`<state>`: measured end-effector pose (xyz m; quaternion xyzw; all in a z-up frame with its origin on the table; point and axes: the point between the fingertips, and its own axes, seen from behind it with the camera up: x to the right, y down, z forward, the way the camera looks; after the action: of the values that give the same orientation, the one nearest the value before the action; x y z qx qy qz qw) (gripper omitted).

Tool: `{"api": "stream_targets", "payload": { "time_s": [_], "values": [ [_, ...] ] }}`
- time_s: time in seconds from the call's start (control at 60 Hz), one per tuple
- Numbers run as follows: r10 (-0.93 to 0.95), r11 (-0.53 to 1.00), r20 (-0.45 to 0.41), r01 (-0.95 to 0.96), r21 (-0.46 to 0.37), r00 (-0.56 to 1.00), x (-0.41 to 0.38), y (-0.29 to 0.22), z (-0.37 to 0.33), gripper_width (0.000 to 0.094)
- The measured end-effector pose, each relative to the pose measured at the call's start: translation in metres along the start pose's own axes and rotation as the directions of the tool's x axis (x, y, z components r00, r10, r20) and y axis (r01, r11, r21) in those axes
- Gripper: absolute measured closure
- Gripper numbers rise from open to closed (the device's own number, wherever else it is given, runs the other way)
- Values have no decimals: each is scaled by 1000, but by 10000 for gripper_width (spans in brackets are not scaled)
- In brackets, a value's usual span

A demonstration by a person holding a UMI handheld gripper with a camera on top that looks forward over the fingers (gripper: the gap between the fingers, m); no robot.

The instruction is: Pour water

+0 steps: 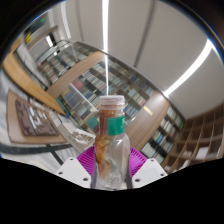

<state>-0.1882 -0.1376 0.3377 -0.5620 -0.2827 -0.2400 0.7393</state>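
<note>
My gripper (pixel 112 165) is tipped steeply upward at the lower middle of the frame, its two fingers with their magenta pads (pixel 92 158) pressed against either side of the clear bottle (pixel 113 145) I carry.

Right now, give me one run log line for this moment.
task: pour water | gripper: shut on bottle | bottle: clear, white cap, tipped upward | background: bookshelves, ceiling lights
</note>
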Motion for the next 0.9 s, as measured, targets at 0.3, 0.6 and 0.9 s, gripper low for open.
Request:
{"api": "stream_targets", "payload": {
  "time_s": [0.3, 0.6, 0.9],
  "values": [
    [627, 732, -20, -597, -328, 779, -75, 137, -28, 531],
    [672, 650, -41, -616, -445, 739, -141, 222, -57, 522],
    [732, 520, -108, -654, -549, 672, -136, 223, -81, 78]
  ]
}}
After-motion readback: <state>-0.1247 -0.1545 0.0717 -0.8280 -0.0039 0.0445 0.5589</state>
